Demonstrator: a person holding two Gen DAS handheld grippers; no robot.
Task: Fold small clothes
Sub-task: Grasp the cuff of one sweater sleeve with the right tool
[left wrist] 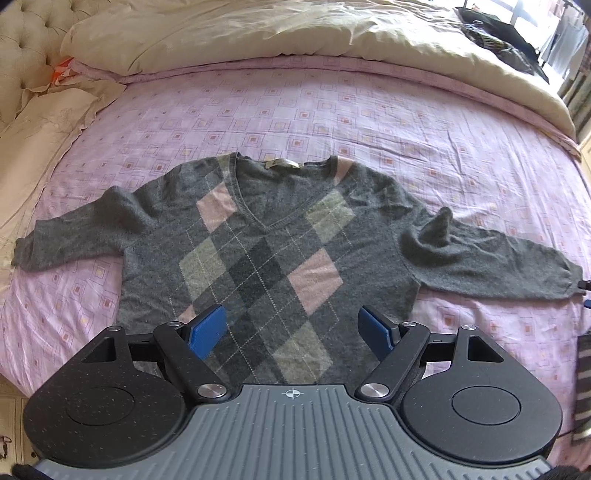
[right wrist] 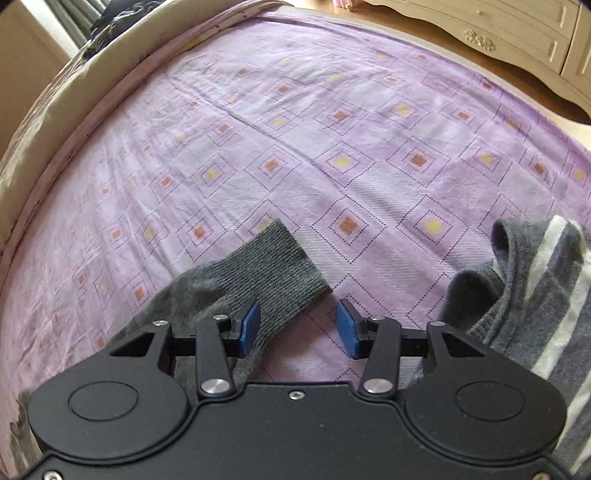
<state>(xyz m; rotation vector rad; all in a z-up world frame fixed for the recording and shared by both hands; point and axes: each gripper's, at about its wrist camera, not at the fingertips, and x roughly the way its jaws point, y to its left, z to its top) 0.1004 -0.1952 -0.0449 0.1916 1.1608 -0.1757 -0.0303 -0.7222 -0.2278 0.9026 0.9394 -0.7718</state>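
A small grey argyle V-neck sweater (left wrist: 273, 243) lies flat, front up, on the purple patterned bed sheet (left wrist: 369, 122), both sleeves spread sideways. My left gripper (left wrist: 291, 328) is open and empty, hovering over the sweater's lower hem area. In the right wrist view my right gripper (right wrist: 297, 328) is open, just over the ribbed cuff of the sweater's right sleeve (right wrist: 273, 269), with the left blue pad (right wrist: 249, 326) above the cuff fabric. Nothing is gripped.
A beige duvet (left wrist: 280, 33) is bunched along the far side of the bed, with a pillow (left wrist: 40, 125) at the left. A grey and white striped garment (right wrist: 535, 295) lies at the right. A cream dresser (right wrist: 517, 33) stands beyond the bed.
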